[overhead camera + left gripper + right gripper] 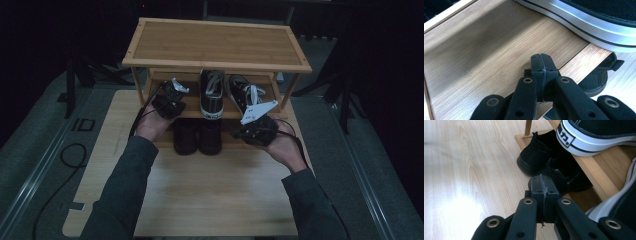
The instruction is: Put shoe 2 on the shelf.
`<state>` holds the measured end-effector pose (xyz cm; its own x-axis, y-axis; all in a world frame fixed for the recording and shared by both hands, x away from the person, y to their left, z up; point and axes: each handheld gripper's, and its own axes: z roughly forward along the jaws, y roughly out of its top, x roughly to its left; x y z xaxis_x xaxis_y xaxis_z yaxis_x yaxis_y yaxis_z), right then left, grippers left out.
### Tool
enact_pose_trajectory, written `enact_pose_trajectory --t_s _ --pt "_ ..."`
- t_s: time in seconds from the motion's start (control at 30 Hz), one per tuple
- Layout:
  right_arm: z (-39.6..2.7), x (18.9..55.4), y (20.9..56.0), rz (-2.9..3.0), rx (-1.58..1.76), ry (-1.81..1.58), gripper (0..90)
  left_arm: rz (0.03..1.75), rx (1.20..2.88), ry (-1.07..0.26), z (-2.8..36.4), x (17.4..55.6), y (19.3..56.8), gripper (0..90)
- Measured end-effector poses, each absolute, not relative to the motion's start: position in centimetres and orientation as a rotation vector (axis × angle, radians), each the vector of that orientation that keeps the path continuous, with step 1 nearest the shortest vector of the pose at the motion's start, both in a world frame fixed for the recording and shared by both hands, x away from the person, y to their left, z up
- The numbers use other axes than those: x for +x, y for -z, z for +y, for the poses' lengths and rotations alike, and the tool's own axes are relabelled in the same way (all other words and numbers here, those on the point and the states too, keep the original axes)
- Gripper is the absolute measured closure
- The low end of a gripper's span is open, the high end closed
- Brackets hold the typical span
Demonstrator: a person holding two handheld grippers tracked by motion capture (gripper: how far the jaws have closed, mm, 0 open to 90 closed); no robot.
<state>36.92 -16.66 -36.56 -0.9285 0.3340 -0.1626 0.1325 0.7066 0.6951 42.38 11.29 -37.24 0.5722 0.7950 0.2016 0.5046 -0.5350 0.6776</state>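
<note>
The left gripper [541,62], jaws pressed together on nothing, hovers over the bare left part of the middle shelf [486,50], beside a white-soled sneaker [584,22]. The right gripper [541,183], likewise closed and empty, points toward the black shoes [541,157] under that shelf. The high view adds the rack top [215,42] and table [200,195]; shoe details there appear dim.
</note>
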Motion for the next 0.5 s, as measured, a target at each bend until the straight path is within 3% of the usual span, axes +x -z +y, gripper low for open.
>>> enact_pose_trajectory --t_s 0.5 --pt "-20.4 36.5 36.8 2.652 0.418 -1.042 89.7 1.034 2.241 -0.673 11.3 42.4 37.2 90.0"
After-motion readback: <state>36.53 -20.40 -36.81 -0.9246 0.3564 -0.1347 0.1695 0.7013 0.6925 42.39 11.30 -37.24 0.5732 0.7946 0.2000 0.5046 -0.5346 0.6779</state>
